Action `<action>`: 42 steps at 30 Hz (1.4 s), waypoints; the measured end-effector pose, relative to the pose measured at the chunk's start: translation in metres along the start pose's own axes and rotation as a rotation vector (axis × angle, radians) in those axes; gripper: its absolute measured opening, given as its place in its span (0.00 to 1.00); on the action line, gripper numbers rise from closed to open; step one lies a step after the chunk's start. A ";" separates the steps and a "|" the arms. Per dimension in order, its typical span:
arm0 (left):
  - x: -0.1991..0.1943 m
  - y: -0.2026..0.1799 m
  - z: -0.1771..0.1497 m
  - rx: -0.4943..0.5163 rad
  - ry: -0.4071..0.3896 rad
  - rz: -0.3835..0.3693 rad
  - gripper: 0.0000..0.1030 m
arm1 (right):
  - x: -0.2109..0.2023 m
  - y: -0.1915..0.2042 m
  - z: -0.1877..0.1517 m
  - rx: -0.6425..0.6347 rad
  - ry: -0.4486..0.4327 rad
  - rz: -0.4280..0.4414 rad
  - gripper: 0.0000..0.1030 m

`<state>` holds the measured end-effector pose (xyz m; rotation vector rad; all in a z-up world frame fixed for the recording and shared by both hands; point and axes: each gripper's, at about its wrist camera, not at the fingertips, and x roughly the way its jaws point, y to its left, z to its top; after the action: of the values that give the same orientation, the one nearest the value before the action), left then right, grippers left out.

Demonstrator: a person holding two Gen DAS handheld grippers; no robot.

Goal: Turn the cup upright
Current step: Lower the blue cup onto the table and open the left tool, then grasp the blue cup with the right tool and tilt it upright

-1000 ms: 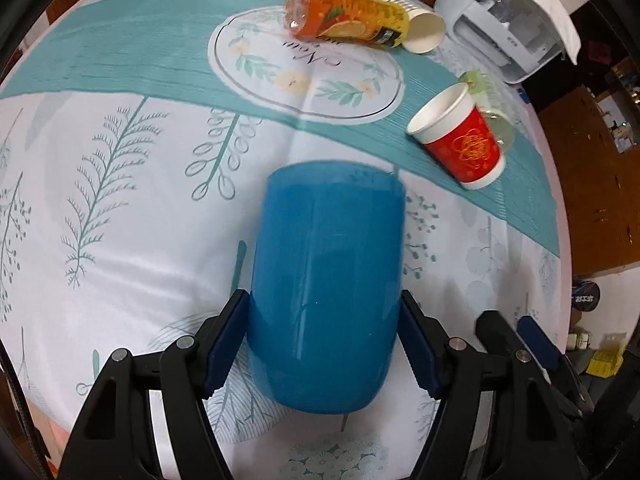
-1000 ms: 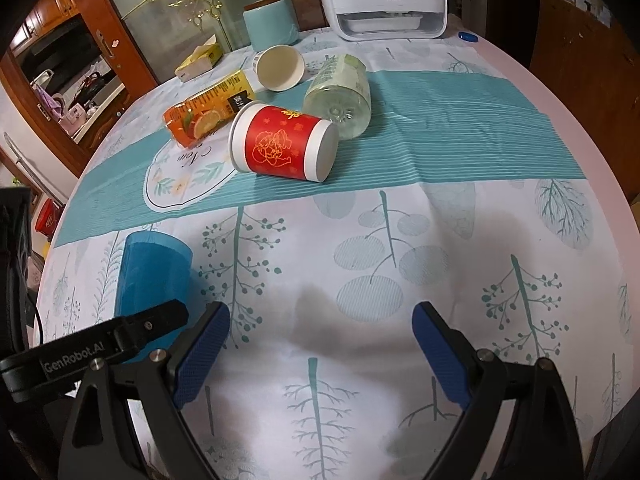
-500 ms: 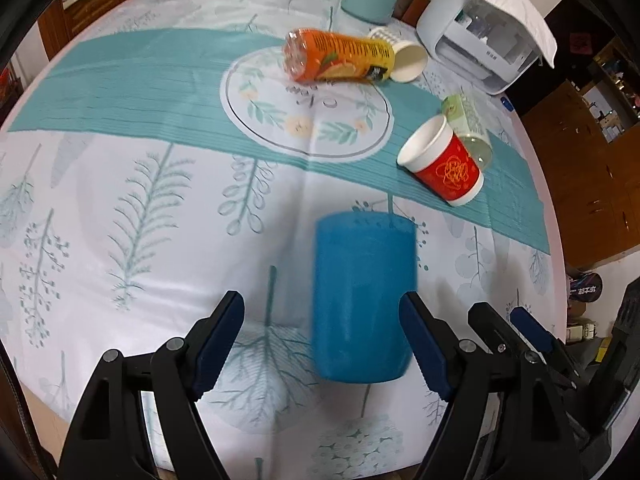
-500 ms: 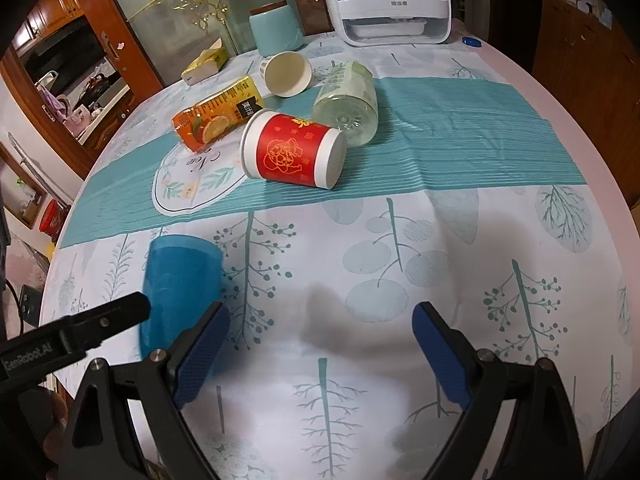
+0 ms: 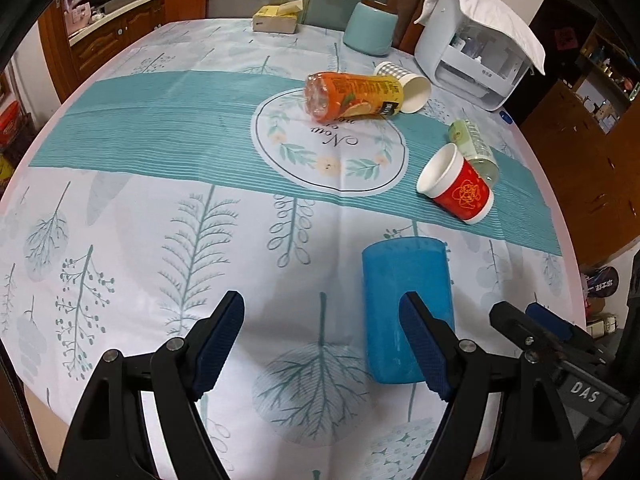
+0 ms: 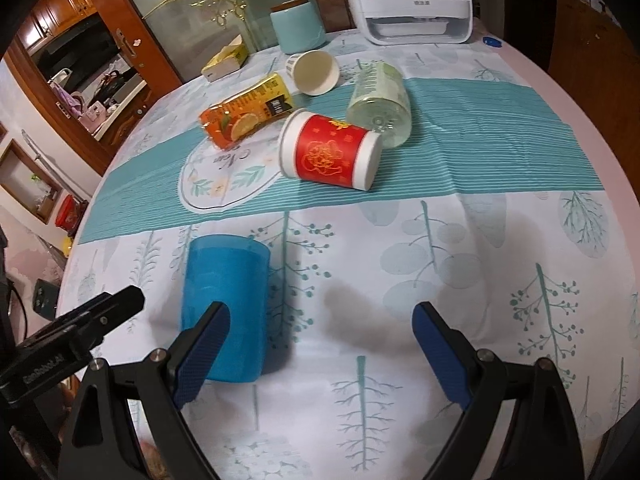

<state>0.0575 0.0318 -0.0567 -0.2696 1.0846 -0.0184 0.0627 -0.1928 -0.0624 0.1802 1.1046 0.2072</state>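
Observation:
A blue plastic cup [image 5: 406, 304] stands on the tablecloth near the table's front edge; it also shows in the right wrist view [image 6: 226, 304]. My left gripper [image 5: 326, 344] is open and empty, with the cup just behind its right finger. My right gripper [image 6: 322, 354] is open and empty, with the cup behind its left finger. A red paper cup [image 5: 456, 186] lies on its side on the teal stripe, also in the right wrist view [image 6: 330, 152]. A white paper cup [image 5: 410, 88] lies on its side farther back.
An orange juice bottle [image 5: 352, 94] and a clear green bottle [image 5: 474, 148] lie on the cloth. A teal canister [image 5: 370, 28], a yellow box [image 5: 278, 18] and a white appliance [image 5: 476, 56] stand at the back. The table edge [image 5: 568, 264] curves at the right.
My left gripper let go of the blue cup, opened and drew back and to the left. The cup now stands free on the cloth. The right gripper barely moved.

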 end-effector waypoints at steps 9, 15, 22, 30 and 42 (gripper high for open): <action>-0.014 0.018 0.008 -0.022 -0.040 0.017 0.76 | -0.002 0.017 0.011 -0.018 0.030 0.075 0.91; -0.018 0.025 0.015 -0.018 -0.057 0.059 0.76 | -0.003 0.028 0.017 -0.034 0.036 0.093 0.91; -0.006 0.034 0.015 -0.021 -0.047 0.083 0.76 | 0.014 0.037 0.023 -0.043 0.088 0.115 0.90; 0.014 0.040 0.014 -0.014 0.010 0.077 0.76 | 0.036 0.039 0.024 -0.039 0.160 0.142 0.90; 0.028 0.040 0.012 0.011 0.044 0.064 0.76 | 0.066 0.042 0.029 -0.019 0.300 0.243 0.88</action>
<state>0.0765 0.0684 -0.0850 -0.2249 1.1364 0.0271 0.1137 -0.1366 -0.0963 0.2732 1.3776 0.4737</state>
